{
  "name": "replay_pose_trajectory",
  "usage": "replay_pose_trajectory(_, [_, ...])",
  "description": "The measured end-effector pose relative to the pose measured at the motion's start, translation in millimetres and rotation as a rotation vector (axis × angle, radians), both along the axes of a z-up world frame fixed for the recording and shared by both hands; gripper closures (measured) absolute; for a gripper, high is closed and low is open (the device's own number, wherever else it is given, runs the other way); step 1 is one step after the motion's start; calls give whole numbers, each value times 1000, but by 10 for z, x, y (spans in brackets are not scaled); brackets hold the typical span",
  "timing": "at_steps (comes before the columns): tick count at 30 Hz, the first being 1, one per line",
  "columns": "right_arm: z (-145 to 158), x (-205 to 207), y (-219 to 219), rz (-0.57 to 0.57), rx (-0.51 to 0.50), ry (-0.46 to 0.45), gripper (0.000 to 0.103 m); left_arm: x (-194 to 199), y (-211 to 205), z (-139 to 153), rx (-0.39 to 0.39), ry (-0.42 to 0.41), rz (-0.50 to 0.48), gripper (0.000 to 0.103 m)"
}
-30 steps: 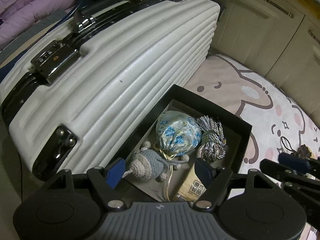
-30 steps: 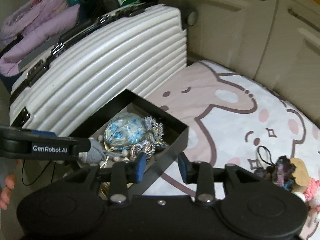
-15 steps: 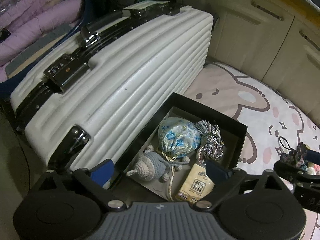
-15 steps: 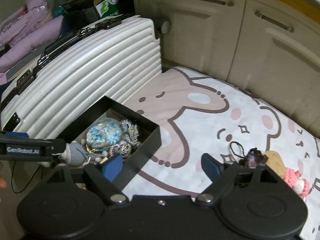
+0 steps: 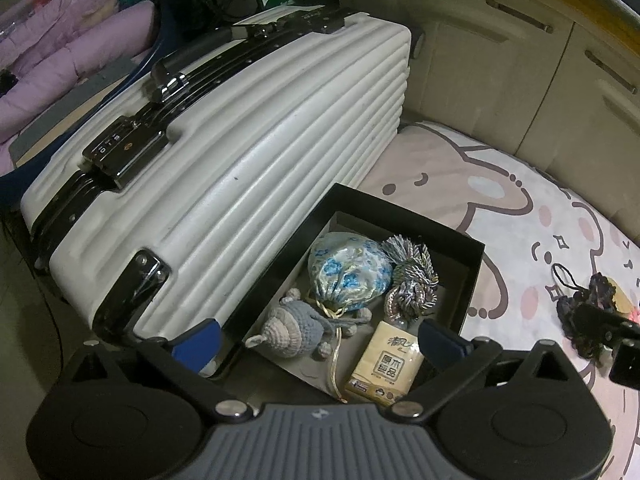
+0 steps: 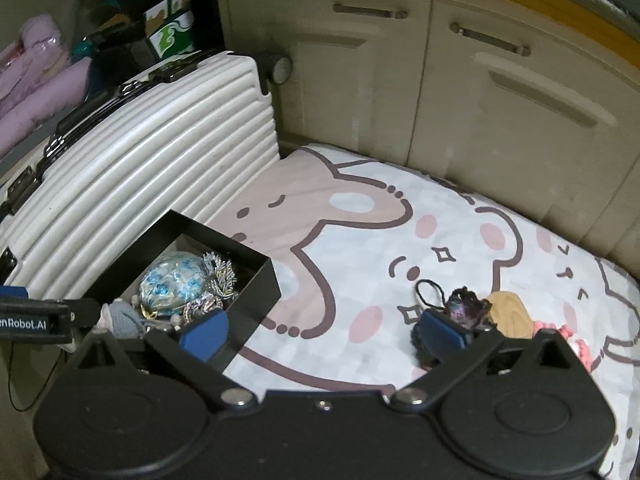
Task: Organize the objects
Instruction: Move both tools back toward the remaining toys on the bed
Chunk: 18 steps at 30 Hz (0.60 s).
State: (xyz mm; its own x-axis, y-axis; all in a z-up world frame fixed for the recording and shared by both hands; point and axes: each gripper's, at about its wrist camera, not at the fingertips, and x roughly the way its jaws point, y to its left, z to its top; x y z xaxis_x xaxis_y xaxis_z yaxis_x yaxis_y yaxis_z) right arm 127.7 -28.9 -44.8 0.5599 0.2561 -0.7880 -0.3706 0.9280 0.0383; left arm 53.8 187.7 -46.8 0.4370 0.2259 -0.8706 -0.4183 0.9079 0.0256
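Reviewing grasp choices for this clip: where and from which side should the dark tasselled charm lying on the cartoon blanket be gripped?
Grip the dark charm across its bunched body, coming down from above with the open right gripper. It lies flat on the blanket, so a side approach has little to catch; its thin cord loop would likely slip.

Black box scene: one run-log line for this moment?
left gripper: open, empty, over black box | right gripper: open, empty, above blanket | dark charm: outside box
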Motion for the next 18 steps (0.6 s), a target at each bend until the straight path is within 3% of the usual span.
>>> replay_pose_trajectory(18, [31,13,-720,-149,-20,-5,0,218,-533,16,-2,-31,-128,0])
